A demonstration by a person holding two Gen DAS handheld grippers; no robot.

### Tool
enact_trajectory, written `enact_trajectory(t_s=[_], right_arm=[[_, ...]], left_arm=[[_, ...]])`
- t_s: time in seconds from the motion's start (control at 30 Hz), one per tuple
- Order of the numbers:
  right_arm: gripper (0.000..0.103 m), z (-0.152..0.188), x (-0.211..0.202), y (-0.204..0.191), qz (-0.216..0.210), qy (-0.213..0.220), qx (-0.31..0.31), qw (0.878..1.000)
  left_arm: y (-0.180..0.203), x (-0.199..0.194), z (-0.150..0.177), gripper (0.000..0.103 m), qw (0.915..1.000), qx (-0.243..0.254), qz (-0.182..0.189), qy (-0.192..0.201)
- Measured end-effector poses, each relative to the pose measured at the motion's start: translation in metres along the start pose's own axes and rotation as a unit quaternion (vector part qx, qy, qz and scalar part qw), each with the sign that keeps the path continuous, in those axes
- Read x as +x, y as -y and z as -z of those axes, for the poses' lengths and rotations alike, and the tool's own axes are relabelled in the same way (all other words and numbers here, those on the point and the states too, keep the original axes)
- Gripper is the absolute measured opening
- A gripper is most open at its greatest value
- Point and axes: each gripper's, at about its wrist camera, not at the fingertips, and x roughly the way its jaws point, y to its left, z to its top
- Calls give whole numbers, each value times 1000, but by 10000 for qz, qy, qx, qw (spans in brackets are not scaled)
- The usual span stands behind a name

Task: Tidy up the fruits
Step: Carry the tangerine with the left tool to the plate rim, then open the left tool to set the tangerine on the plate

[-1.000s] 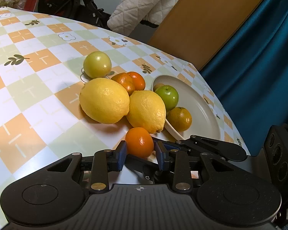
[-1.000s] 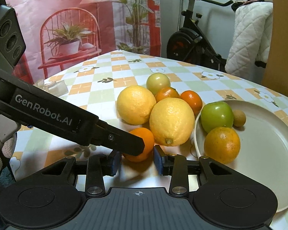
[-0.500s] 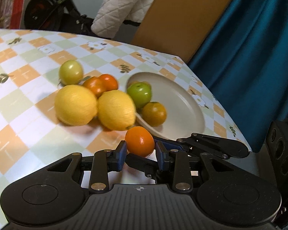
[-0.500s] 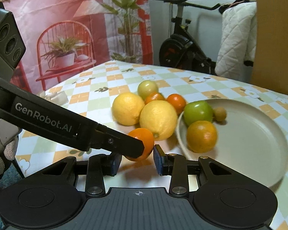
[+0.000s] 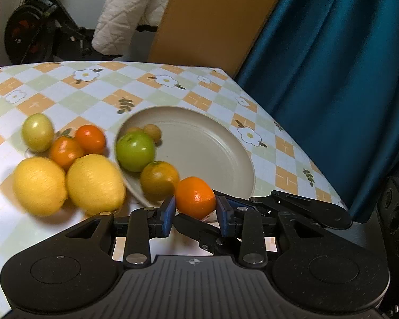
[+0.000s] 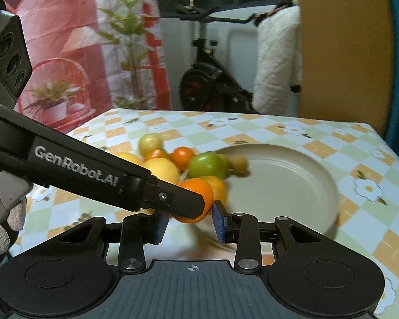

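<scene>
My left gripper [image 5: 194, 211] is shut on a small orange [image 5: 195, 197] and holds it above the near rim of the beige plate [image 5: 212, 143]. The plate holds a green apple [image 5: 135, 150], a dull orange fruit [image 5: 159, 177] and a small brown fruit [image 5: 153, 131]. Two lemons [image 5: 95, 183], two small orange fruits [image 5: 90, 138] and a yellow-green fruit [image 5: 37, 132] lie on the cloth left of the plate. My right gripper [image 6: 190, 222] is open just below the held orange [image 6: 199, 190], under the left gripper's finger [image 6: 173, 199].
The checked tablecloth [image 5: 173, 85] ends at a corner beside a blue curtain [image 5: 332, 66]. An exercise bike [image 6: 212, 85], a white quilted cover [image 5: 130, 13] and a brown panel [image 5: 212, 18] stand behind the table.
My left gripper has lifted the orange off the cloth and carried it right, to the plate's rim. My right gripper has risen and moved along with it, staying open.
</scene>
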Motion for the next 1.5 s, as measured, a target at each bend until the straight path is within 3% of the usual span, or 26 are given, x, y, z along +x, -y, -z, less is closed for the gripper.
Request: enact_trajectory(t_s=[0.23,0.57,1.5], right_arm=[[33,5,7,15,132,-66,243,9996],[33,11,17,22,11,-209,444,9988],[38,12,18,21,-9,-201,530,9984]], left_arm=[[4,14,-3,36,9999,70,-55,-138],[7,23,-1,36,9992,169,-272,-233],[0,12,1,36,9994,-50,-337,-58]])
